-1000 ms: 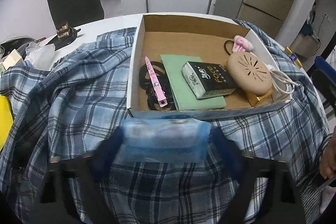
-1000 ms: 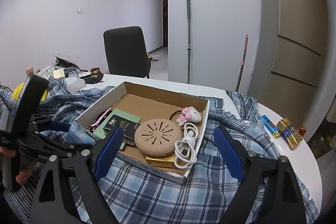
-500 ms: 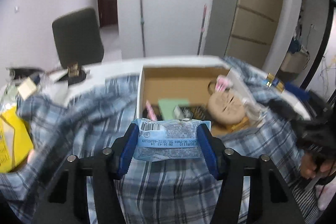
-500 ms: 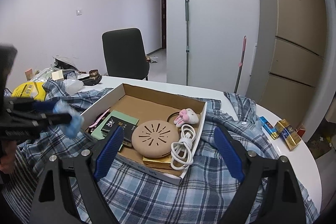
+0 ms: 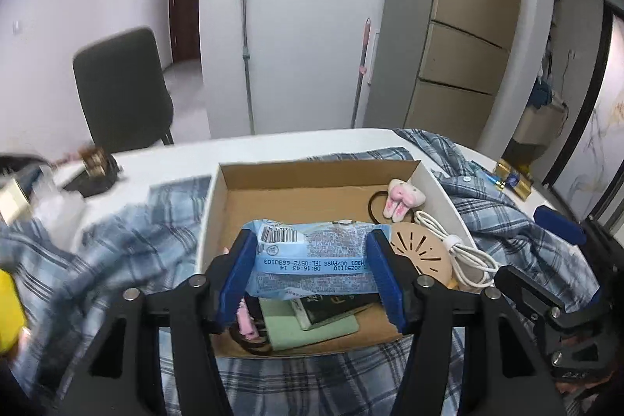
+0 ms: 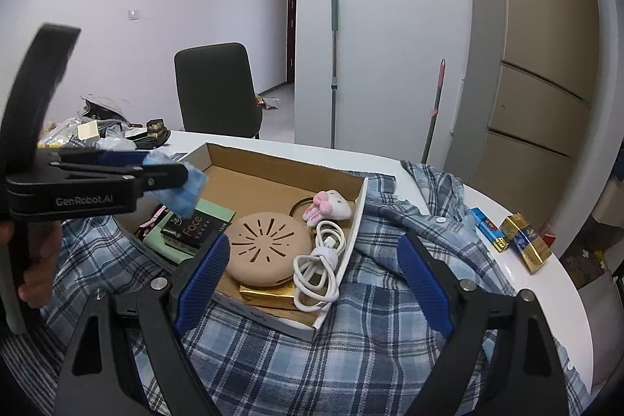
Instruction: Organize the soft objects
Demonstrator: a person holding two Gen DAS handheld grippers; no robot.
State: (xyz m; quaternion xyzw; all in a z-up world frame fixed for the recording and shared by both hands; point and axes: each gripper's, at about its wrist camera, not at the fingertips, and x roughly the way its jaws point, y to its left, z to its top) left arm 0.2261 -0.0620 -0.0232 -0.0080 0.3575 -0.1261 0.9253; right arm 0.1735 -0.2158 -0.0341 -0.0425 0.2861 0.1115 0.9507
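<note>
Left gripper (image 5: 312, 266) is clamping a crinkly pale-blue plastic packet (image 5: 310, 260) above a shallow cardboard box (image 5: 312, 174).
Right gripper (image 6: 312, 279) is hovering wide, empty, over rumpled plaid shirt (image 6: 351, 357).

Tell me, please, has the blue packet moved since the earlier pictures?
Yes. Held in the left hand-held gripper, the blue packet has come up off the plaid shirt and now hangs over the near-left part of the cardboard box.

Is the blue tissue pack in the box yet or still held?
Held: the left gripper clamps the blue tissue pack above the cardboard box, not resting inside.
</note>
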